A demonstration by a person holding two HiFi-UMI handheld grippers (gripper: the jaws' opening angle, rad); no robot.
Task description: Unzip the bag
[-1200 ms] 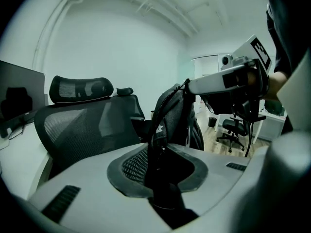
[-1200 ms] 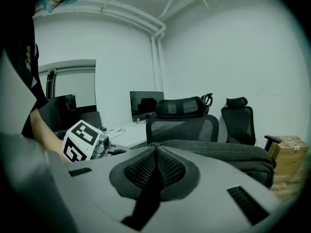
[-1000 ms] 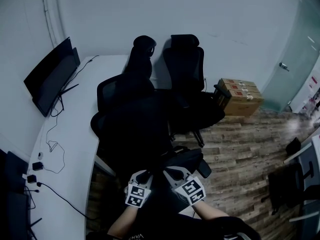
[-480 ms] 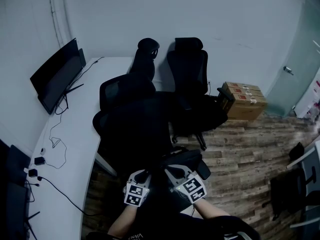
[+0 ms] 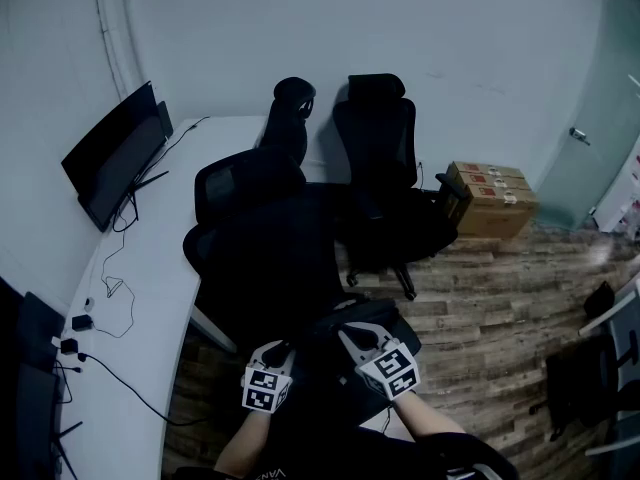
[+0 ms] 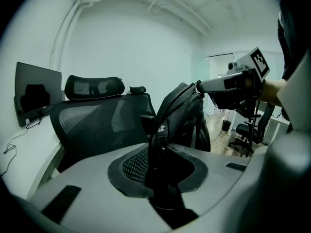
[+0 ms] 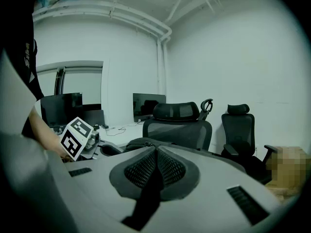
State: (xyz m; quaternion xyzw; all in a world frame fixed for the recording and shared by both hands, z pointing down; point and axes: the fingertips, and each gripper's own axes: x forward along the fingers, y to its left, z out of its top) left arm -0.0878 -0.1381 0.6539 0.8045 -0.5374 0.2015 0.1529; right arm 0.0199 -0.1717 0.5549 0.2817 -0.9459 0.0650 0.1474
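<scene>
A dark grey bag stands on a black office chair, its zipper running up the near edge. In the left gripper view, my left gripper is shut on a dark zipper pull low on that edge. My right gripper is shut on the top of the bag and holds it up. The right gripper view shows closed jaws with the bag just beyond them, and the left gripper at the left. In the head view both grippers sit close together over the black bag.
A white curved desk with monitors and cables runs along the left. A second black chair stands behind. Cardboard boxes sit on the wooden floor at the right, and more chairs stand at the far right.
The left gripper has slid slightly down and left along the bag. The right gripper has shifted a little right and up. Both stay closed.
</scene>
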